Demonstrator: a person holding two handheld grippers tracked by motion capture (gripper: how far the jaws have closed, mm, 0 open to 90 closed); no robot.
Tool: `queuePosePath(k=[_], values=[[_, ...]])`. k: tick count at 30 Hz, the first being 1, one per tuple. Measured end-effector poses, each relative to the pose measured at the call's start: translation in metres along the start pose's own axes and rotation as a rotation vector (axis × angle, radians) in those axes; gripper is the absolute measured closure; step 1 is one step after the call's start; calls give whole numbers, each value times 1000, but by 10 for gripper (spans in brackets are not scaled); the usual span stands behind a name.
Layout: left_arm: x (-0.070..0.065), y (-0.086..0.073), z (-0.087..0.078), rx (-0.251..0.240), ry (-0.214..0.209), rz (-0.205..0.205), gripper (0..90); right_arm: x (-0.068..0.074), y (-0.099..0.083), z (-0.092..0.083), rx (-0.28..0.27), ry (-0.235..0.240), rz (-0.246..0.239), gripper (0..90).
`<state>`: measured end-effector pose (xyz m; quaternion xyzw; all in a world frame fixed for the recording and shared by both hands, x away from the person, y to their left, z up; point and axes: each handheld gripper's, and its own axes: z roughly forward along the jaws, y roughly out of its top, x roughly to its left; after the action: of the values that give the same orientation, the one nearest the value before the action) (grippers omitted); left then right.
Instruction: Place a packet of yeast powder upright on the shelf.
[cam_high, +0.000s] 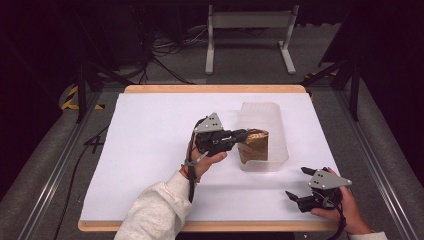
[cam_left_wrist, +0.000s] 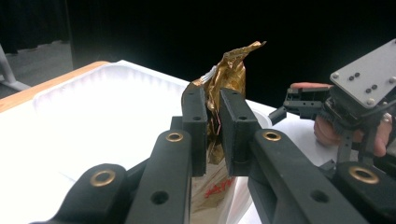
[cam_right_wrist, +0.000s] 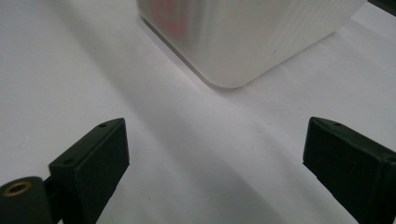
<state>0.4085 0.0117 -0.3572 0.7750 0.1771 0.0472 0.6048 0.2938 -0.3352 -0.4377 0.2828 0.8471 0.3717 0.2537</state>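
White paper is covering the wooden-edged table (cam_high: 150, 145), with dark floor and a pale metal frame (cam_high: 250, 35) standing beyond its far edge. Left of centre in the high view, a hand in a light sleeve (cam_high: 155, 210) is reaching forward with the left gripper (cam_high: 242, 135), which is pointing right over the near end of a clear plastic tub (cam_high: 277, 135). In the left gripper view that left gripper (cam_left_wrist: 213, 119) is pinching the crumpled top of a gold foil bag (cam_left_wrist: 229, 70); the two black jaws are standing almost together, with the foil pressed between their pads. The bag (cam_high: 254, 145) is sitting upright inside the tub, at the end nearer the person, its top rising above the rim. Farther right, near the table's front edge, the right gripper (cam_high: 300, 185) is resting low over the paper, well apart from the tub. In the right gripper view its jaws are standing wide apart with nothing between them, and a rounded corner of the tub (cam_right_wrist: 233, 51) is lying just ahead.
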Motion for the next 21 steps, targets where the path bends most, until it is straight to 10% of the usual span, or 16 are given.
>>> queuePosePath(k=[21], values=[[-16, 8, -9, 161, 147, 169, 416, 0, 1, -1, 2, 0, -6, 77]])
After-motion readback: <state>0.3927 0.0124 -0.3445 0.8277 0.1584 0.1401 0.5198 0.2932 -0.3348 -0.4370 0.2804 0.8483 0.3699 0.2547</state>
